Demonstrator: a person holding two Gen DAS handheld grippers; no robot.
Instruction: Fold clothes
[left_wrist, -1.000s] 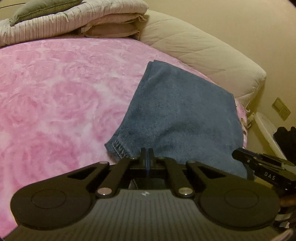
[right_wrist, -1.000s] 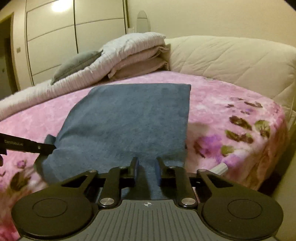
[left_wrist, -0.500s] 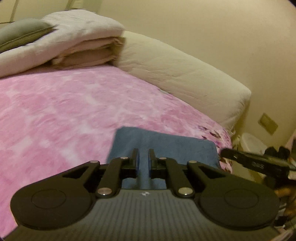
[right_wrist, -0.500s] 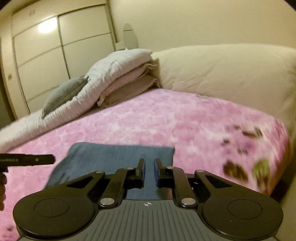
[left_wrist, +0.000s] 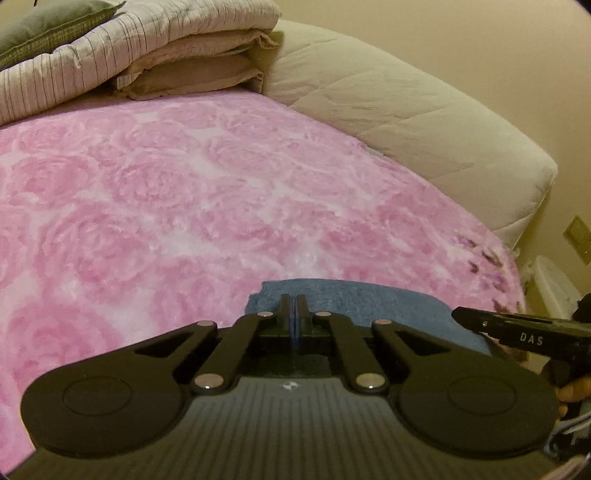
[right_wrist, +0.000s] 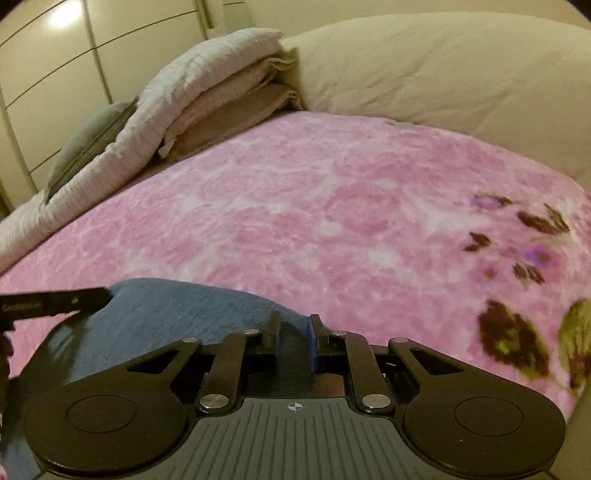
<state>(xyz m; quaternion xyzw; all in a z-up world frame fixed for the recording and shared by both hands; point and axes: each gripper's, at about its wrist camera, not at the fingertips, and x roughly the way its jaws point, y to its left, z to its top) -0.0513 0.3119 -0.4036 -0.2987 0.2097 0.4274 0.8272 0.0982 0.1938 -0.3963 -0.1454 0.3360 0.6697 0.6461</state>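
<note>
Your left gripper (left_wrist: 294, 308) is clamped on the blue garment (left_wrist: 354, 301), which runs rightward toward your right gripper (right_wrist: 293, 328), whose jaws stand apart over it.

A bedroom: bed (left_wrist: 221, 192) (pink floral blanket), wardrobe (right_wrist: 55, 85).

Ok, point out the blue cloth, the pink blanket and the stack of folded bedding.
blue cloth (left_wrist: 369, 301): left wrist view, its flat top beyond the fingers.
pink blanket (right_wrist: 332, 206): right wrist view, bare middle of the bed.
stack of folded bedding (left_wrist: 192, 48): left wrist view, folded front edges.
</note>
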